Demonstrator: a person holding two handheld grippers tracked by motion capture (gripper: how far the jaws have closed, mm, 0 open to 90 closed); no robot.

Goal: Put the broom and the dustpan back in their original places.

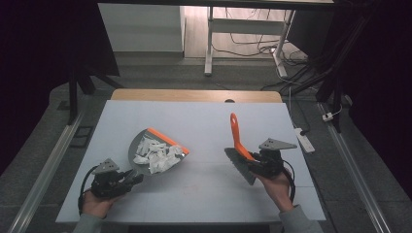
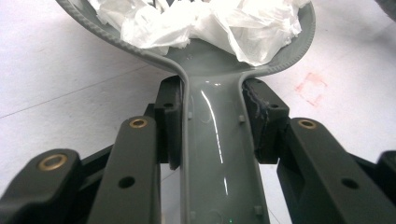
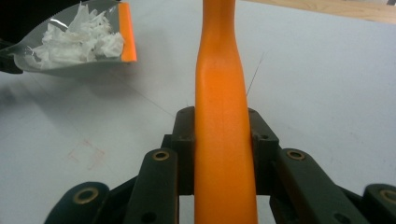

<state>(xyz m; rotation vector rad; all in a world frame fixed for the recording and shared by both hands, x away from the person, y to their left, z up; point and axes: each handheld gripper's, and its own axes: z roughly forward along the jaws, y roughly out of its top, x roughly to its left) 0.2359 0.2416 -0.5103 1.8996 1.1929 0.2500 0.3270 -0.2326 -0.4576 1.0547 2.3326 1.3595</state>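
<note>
Item 1: grey dustpan on table, full of paper scraps, handle clamped in left gripper. Item 2: orange-handled brush, clamped in right gripper, handle pointing away, well right of pan's orange lip.

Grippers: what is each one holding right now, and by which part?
The left gripper is shut on the grey dustpan by its handle. The right gripper is shut on the brush by its orange handle.
</note>
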